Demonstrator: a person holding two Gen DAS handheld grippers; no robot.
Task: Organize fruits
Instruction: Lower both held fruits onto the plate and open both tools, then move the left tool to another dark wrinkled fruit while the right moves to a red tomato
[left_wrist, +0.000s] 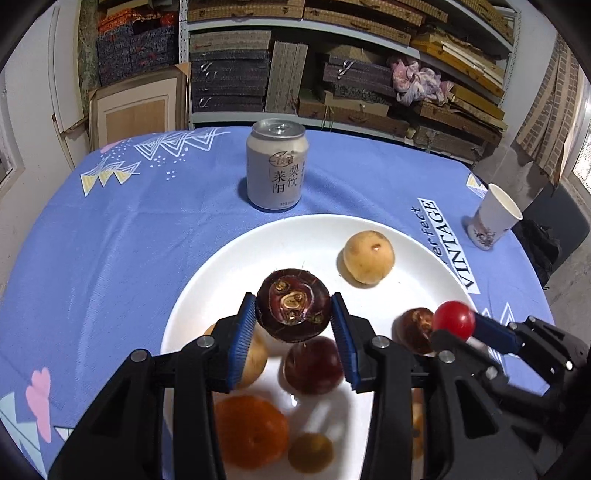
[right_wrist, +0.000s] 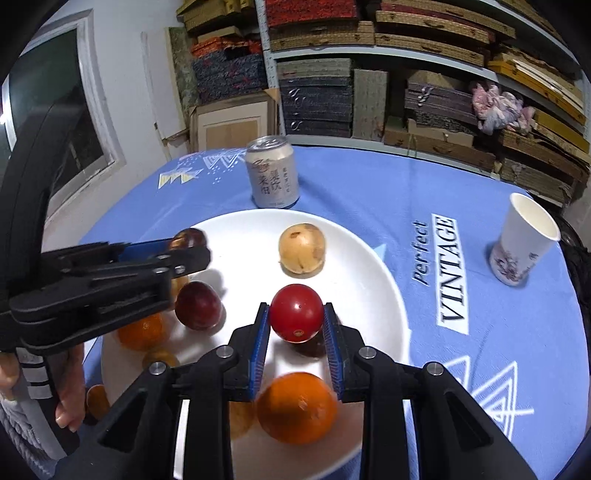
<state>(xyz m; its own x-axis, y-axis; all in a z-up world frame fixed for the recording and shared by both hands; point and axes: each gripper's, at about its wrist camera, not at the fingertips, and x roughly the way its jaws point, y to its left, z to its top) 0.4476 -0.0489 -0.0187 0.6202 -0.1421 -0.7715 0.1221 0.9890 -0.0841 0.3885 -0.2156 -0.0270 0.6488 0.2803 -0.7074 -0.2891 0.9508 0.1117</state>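
Left wrist view: the left tool (left_wrist: 293, 314) is gripping a water chestnut (left_wrist: 293, 302) above the white plate (left_wrist: 221, 258); the right tool (right_wrist: 295, 321) is clamping a cherry tomato (right_wrist: 296, 313). Lower each slowly, releasing into bare plate space.

You get decent overhead indoor light, soft shadows on the white plate (left_wrist: 406, 236), a bit of glare on the can (left_wrist: 277, 162) top. Fisheye bends the edges hard, corners go black, and the closest orange (right_wrist: 297, 406) looks blurry.
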